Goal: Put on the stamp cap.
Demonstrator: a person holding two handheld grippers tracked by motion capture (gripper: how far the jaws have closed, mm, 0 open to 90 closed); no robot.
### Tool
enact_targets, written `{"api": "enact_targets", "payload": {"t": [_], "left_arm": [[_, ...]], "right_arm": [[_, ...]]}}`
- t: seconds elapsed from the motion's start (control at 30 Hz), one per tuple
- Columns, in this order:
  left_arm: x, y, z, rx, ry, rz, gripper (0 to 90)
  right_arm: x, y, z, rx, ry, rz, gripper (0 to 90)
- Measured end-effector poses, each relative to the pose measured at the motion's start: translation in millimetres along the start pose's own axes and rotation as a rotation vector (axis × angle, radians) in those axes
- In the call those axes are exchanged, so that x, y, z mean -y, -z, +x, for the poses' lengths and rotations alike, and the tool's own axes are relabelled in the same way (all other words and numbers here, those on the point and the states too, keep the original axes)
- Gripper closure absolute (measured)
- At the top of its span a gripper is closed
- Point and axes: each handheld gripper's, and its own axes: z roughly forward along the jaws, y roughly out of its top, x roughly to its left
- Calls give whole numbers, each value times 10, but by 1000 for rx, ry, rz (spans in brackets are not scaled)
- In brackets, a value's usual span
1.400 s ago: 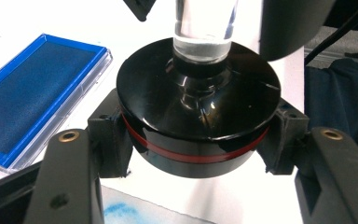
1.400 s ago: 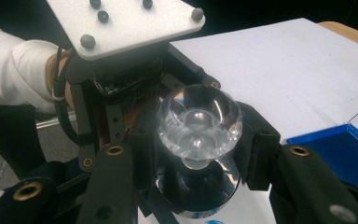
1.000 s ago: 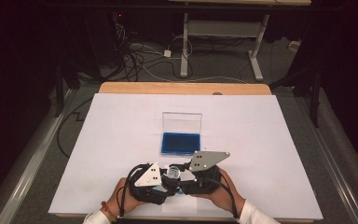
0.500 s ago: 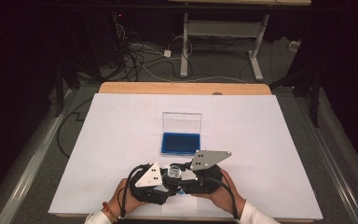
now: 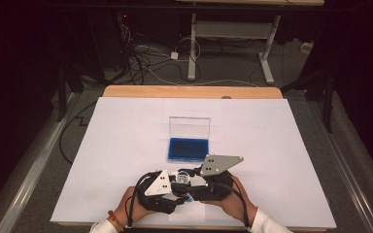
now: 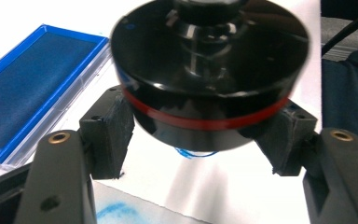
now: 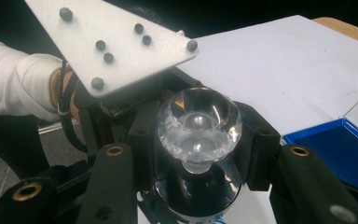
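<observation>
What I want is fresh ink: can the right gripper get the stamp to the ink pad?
Probably yes. The right gripper is shut on the stamp, the jaws of the left gripper have just been opening around it, and the ink pad lies open beyond.

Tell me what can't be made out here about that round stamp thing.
- Stamp underside: hidden by its black base, left gripper view.
- Blue mark on the paper: mostly covered by the stamp, same view.
- Ink pad: cut off by the right edge, right gripper view.

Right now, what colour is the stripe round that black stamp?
Red, running round the stamp's black base; the left gripper view shows it best.
</observation>
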Motion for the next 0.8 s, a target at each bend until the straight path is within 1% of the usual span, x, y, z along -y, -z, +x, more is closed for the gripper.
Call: {"api": "enact_targets", "payload": {"t": [0.13,0.2,0.37,0.57,0.6,0.67,0.8], "left_arm": [[2,5,3,0,2,-1,318],[3,6,8,-7,1,2,307],[11,22,27,-32,21,0,293],[23,55,64,-53,38,-12,251],[23,62,70,-57,38,-12,240],[17,77,76,-86,27,-5,233],[36,124,110,-100,26,-10,205]], "right_arm": [[-1,2,1,0,4,1,566],[-2,5,-2,-3,5,0,566],[-8,11,-1,6,8,1,567],[-15,31,-10,-1,18,-1,566],[-17,35,-14,-3,17,0,566],[-22,49,-21,3,23,-4,566],[-34,76,-31,6,25,-12,566]]}}
